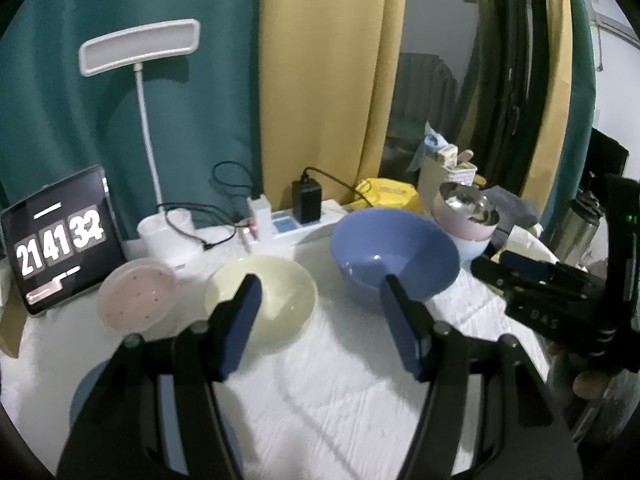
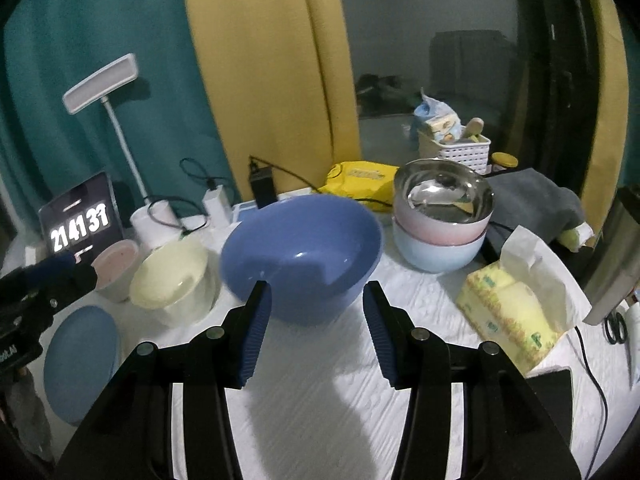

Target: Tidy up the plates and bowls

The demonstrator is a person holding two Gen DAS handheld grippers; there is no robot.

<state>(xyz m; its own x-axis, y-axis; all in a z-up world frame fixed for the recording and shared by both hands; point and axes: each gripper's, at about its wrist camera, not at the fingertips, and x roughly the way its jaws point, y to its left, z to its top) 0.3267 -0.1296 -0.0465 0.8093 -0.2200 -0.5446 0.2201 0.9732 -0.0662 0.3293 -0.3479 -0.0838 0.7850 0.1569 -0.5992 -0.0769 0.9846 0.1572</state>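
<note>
Nearest, the left gripper (image 1: 320, 320) and the right gripper (image 2: 316, 328) both hang spread wide over the white tablecloth (image 2: 320, 400), pinching nothing. At the near left lies a blue plate (image 2: 80, 360). Farther in, left to right, stand a pink bowl (image 1: 136, 294), a cream bowl (image 1: 262, 300) and a blue bowl (image 2: 300, 248). Far right, a steel bowl (image 2: 444, 192) tops a stack of a pink and a pale blue bowl.

Five bowls show around the big blue bowl (image 2: 300, 256) — that one, a cream bowl (image 2: 170, 276) to its left, a pink bowl (image 2: 116, 266) further left, and to its right a steel-lined pink bowl (image 2: 442, 204) stacked in a pale blue bowl (image 2: 436, 254). One blue plate (image 2: 82, 360) lies left of it — one tissue pack (image 2: 508, 320) right.
</note>
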